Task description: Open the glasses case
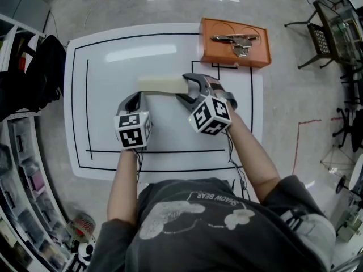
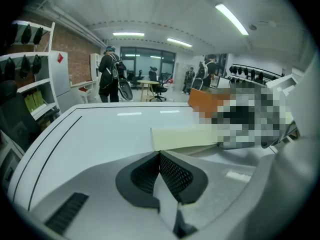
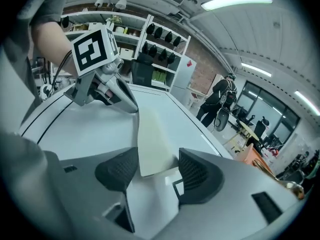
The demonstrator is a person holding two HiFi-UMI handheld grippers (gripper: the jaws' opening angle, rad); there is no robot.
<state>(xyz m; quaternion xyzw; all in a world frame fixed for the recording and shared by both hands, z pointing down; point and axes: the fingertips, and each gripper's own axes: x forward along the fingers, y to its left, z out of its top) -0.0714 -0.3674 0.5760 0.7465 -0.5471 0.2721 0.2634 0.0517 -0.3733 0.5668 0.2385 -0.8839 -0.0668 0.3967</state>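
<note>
Cream glasses case (image 1: 163, 84), not yet opened: one end is straddled by the wide-open right gripper (image 3: 157, 169); the closed left gripper (image 2: 160, 156) is held beside it.

Head view: from above the person, looking steeply down and from well back; it takes in the whole white table (image 1: 102, 95) and the floor (image 1: 283, 112) around it.
Left gripper view: rides on the left gripper (image 1: 135, 97), low over the table, facing the far right; the glasses case (image 1: 161, 84) lies close ahead, with the orange tray (image 1: 233, 43) beyond it.
Right gripper view: rides on the right gripper (image 1: 189, 88), tilted, facing left along the glasses case from right at its near end.
Shared: all three show the glasses case and the table; the head and right gripper views both show the left gripper; the head and left gripper views both show the orange tray.
</note>
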